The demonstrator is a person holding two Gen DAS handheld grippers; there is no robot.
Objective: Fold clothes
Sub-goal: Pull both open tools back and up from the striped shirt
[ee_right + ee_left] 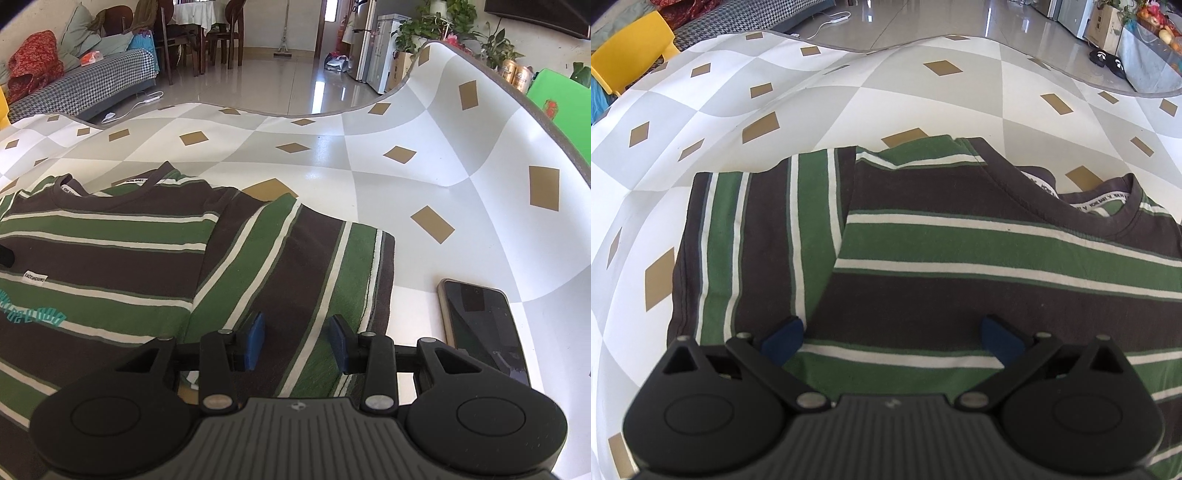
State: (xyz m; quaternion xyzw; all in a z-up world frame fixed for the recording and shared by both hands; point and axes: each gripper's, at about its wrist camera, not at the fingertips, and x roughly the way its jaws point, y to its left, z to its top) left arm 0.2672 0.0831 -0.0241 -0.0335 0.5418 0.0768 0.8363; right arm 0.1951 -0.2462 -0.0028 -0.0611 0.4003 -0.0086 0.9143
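A T-shirt (960,288) with green, brown and white stripes lies face up and flat on a checkered mat (886,92). Its left sleeve (746,236) is spread out to the side. My left gripper (892,338) hovers over the shirt's body beside that sleeve's seam, jaws wide open, with nothing between the blue pads. In the right wrist view the same shirt (103,258) shows a teal print on its chest. My right gripper (297,341) hangs over the right sleeve (314,266), jaws partly open, and the pads do not pinch the cloth.
A dark phone (484,328) lies on the mat just right of the right sleeve. The mat's far right edge (480,74) curls upward. A yellow chair (631,51) and a houndstooth sofa (85,88) stand beyond the mat on a glossy floor.
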